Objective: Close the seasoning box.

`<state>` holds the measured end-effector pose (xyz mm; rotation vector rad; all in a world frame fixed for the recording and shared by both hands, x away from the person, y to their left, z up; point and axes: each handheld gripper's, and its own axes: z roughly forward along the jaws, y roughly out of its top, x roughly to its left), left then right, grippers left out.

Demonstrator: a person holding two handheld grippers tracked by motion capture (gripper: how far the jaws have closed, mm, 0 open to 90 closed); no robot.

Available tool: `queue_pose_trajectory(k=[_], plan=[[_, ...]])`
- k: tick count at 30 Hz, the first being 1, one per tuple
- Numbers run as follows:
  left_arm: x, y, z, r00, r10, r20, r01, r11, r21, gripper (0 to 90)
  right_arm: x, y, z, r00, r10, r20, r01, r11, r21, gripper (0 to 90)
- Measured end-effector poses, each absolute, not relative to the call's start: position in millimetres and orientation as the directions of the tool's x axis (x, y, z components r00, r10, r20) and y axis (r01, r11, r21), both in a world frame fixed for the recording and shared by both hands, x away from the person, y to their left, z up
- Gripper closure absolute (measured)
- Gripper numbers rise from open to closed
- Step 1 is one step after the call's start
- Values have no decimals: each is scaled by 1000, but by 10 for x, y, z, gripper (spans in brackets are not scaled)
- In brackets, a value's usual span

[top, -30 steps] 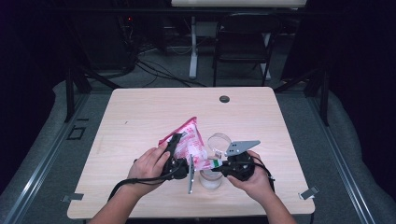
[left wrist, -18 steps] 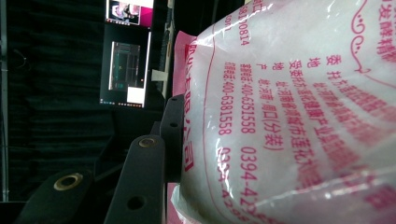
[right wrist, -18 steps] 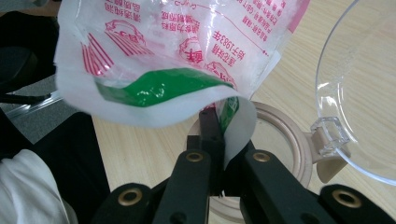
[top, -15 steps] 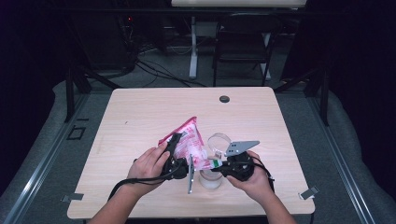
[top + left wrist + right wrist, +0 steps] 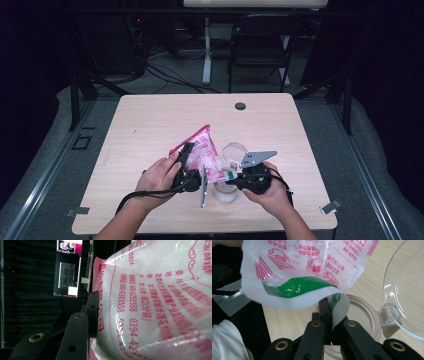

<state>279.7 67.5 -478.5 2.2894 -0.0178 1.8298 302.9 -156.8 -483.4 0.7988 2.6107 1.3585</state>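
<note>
A pink-and-white plastic bag (image 5: 201,150) with red print is held tilted above the table near its front edge. My left gripper (image 5: 191,152) is shut on the bag's full body (image 5: 155,302); one black finger (image 5: 92,312) presses its side, and the other is hidden behind it. My right gripper (image 5: 329,308) is shut on the bag's thin lower edge beside a green patch (image 5: 297,287). Under that edge stands a clear jar (image 5: 226,192) with a beige rim (image 5: 372,315). Its clear hinged lid (image 5: 407,290) is swung open.
The light wooden table (image 5: 150,125) has a black round grommet (image 5: 240,106) near its far edge. A dark folding chair (image 5: 260,40) and cables stand on the floor beyond. The person's forearms come in over the table's front edge.
</note>
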Motion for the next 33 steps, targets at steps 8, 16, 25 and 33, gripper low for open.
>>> queue_pose_trajectory(k=[8, 16, 25, 33], plan=[[2800, 680, -4791, 226, 124, 966, -142, -977, 159, 662, 3029, -1558, -4843, -858, 490, 157, 409, 465, 785, 900], [2795, 674, -4779, 227, 114, 967, -145, -978, 150, 662, 3032, -1558, -4850, -856, 492, 158, 412, 465, 784, 900], [2787, 669, -4772, 223, 109, 969, -146, -979, 144, 662, 3036, -1559, -4856, -856, 491, 162, 415, 465, 782, 900], [2784, 666, -4764, 222, 105, 970, -150, -979, 140, 662, 3038, -1557, -4862, -856, 491, 163, 416, 467, 780, 900]])
